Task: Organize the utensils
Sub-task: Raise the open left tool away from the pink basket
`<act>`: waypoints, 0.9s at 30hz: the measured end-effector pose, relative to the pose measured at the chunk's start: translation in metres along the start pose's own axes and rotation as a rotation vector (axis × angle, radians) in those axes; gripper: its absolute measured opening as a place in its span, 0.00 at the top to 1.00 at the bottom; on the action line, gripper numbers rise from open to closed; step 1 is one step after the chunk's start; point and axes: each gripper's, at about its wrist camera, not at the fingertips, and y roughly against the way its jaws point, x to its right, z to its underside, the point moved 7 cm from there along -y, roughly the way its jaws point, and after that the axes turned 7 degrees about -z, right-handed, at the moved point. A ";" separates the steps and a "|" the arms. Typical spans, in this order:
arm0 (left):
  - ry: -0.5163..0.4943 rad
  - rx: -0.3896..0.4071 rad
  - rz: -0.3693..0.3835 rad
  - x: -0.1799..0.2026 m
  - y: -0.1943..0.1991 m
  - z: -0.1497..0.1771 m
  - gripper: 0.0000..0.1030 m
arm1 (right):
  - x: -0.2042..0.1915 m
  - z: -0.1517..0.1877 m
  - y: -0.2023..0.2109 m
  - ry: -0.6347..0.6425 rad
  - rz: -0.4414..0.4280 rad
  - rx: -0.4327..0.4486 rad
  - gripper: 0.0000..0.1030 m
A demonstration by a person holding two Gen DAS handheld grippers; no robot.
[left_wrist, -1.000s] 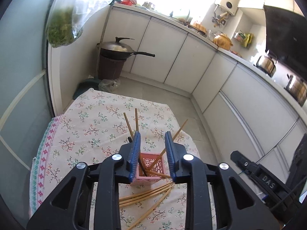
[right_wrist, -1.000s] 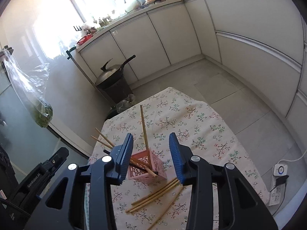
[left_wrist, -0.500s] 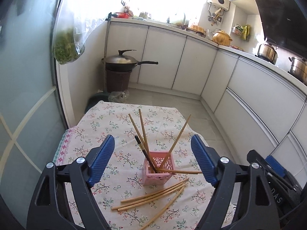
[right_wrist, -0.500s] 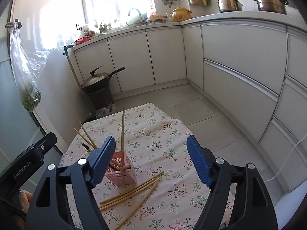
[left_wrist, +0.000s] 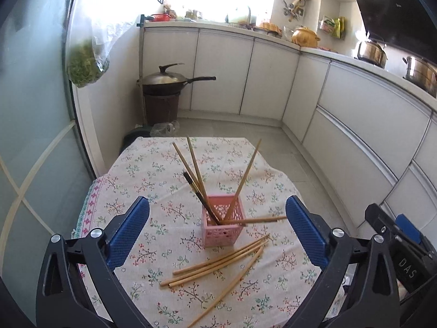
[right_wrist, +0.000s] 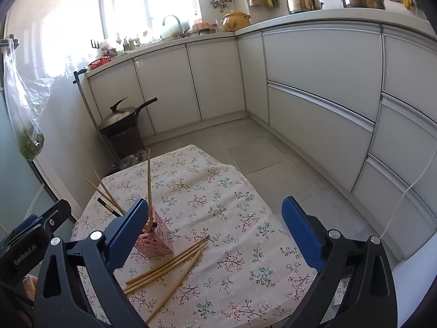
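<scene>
A pink slotted basket (left_wrist: 222,232) (right_wrist: 158,239) stands on a table with a floral cloth (left_wrist: 153,164) (right_wrist: 218,186). Several wooden chopsticks and one dark chopstick (left_wrist: 199,194) lean in it. One wooden chopstick (left_wrist: 262,220) lies across its rim, pointing right. Several loose chopsticks (left_wrist: 218,262) (right_wrist: 169,265) lie on the cloth in front of the basket. My left gripper (left_wrist: 217,207) hovers short of the basket, its jaws opening wide and pressing on nothing. My right gripper (right_wrist: 215,205), to the basket's right, is also opening, with nothing between its fingers.
A lidded wok (left_wrist: 164,82) sits on a dark bin beyond the table. A bag of greens (left_wrist: 84,65) hangs by the glass door on the left. White cabinets (right_wrist: 314,104) run along the back and right, with tiled floor (right_wrist: 259,150) between.
Both grippers' jaws have spread from nearly together to wide apart. Both grippers have drawn back from the basket, which now shows whole.
</scene>
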 end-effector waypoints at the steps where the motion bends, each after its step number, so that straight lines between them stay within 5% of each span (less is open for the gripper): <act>1: -0.013 -0.006 -0.002 0.002 -0.001 0.003 0.07 | 0.002 0.001 0.001 0.001 0.004 0.000 0.07; 13: -0.091 -0.051 -0.002 0.015 -0.005 0.022 0.07 | 0.023 0.014 0.016 0.008 0.058 0.008 0.06; 27: -0.194 -0.210 0.020 0.027 -0.033 0.057 0.07 | 0.038 0.090 0.019 0.003 0.022 -0.194 0.06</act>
